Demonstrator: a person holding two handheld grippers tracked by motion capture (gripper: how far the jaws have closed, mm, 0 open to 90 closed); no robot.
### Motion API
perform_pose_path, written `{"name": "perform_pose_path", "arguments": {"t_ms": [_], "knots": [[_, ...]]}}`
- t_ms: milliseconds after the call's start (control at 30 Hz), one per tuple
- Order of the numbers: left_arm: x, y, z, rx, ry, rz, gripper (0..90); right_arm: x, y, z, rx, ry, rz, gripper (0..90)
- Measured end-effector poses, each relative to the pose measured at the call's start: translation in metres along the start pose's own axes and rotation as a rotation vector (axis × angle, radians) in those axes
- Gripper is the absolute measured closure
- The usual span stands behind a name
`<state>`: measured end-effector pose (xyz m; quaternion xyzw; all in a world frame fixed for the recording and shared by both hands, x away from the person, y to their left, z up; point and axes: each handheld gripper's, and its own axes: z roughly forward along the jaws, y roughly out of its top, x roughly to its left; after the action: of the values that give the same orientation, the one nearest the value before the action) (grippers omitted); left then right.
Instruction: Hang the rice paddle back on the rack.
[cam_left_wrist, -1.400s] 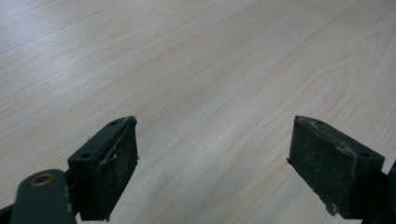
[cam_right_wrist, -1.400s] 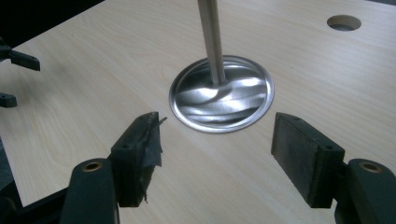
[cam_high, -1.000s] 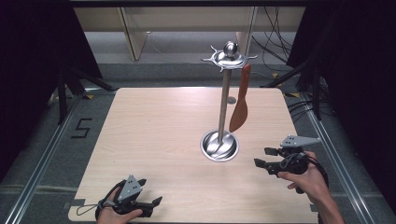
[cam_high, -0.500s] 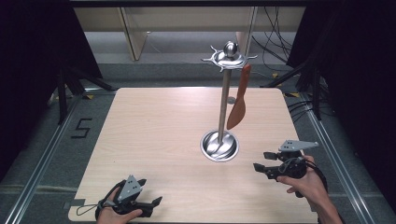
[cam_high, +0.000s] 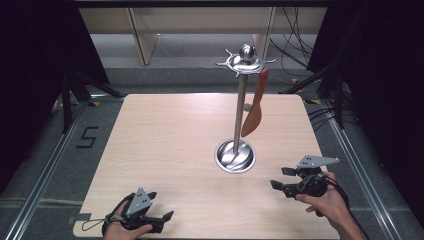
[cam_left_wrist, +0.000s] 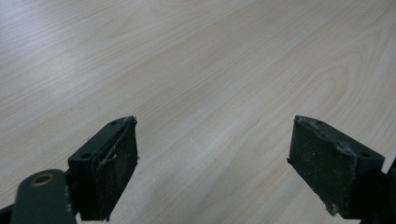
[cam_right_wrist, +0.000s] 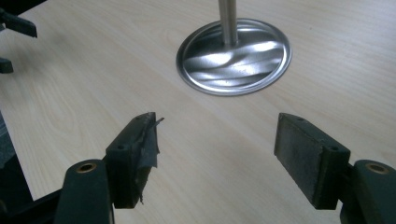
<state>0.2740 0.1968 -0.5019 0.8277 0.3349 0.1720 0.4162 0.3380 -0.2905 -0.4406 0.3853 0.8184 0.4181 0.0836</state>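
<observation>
One metal stand (cam_high: 239, 107) rises right of the table's middle, with one round base dish (cam_high: 235, 156), one upright pole and one spiked crown at the top. One brown spatula (cam_high: 253, 111) hangs from the crown on the stand's right side, blade down, its tip above the table (cam_high: 170, 140) and clear of the dish.

Two grippers are in hand. The left gripper (cam_high: 161, 216) lies low at the near edge, left of centre, its jaws spread with nothing but bare wood between them. The right gripper (cam_high: 281, 177) sits near the right edge, just near-right of the dish, pointing left toward it; its jaws have just been opening and stand wide, nothing between them.

The whole left half and far-left corner of the table are bare wood, open room for moving. A narrow strip of wood separates the stand from the right edge.
</observation>
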Motion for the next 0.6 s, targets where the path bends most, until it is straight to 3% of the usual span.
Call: {"name": "perform_pose_path", "arguments": {"t_ms": [33, 67, 100, 133, 167, 267, 333, 433, 467, 600], "knots": [[-0.002, -0.001, 0.000, 0.009, 0.006, -0.044, 14.8, 0.000, -0.002, 0.001, 0.002, -0.005, -0.013, 30.6], [-0.002, -0.001, 0.000, 0.009, 0.006, -0.044, 14.8, 0.001, -0.004, 0.003, 0.002, 0.012, 0.009, 30.4], [-0.004, -0.001, 0.001, -0.004, 0.007, -0.051, 14.8, 0.001, -0.005, 0.003, 0.000, 0.004, -0.011, 30.2], [-0.004, -0.001, 0.001, -0.004, 0.007, -0.051, 14.8, 0.002, -0.006, 0.004, 0.014, 0.002, 0.000, 30.1], [0.000, 0.000, 0.000, 0.001, 0.006, 0.004, 14.8, 0.003, -0.008, 0.004, 0.014, 0.002, -0.003, 29.7], [0.002, 0.000, 0.000, 0.006, 0.006, 0.025, 14.8, 0.003, -0.011, 0.006, 0.013, -0.020, -0.022, 28.7], [0.000, 0.000, 0.001, -0.005, 0.003, 0.002, 14.8, 0.005, -0.013, 0.007, 0.019, -0.009, -0.002, 28.6], [0.000, 0.000, 0.000, 0.001, 0.007, 0.009, 14.8, 0.008, -0.016, 0.008, 0.033, -0.007, 0.006, 28.5], [-0.001, 0.000, 0.000, -0.006, 0.002, -0.014, 14.8, 0.011, -0.018, 0.010, 0.035, -0.013, 0.009, 28.2], [-0.002, 0.000, 0.001, -0.018, 0.002, -0.027, 14.8, 0.013, -0.024, 0.011, 0.052, -0.016, -0.012, 27.7]]}}
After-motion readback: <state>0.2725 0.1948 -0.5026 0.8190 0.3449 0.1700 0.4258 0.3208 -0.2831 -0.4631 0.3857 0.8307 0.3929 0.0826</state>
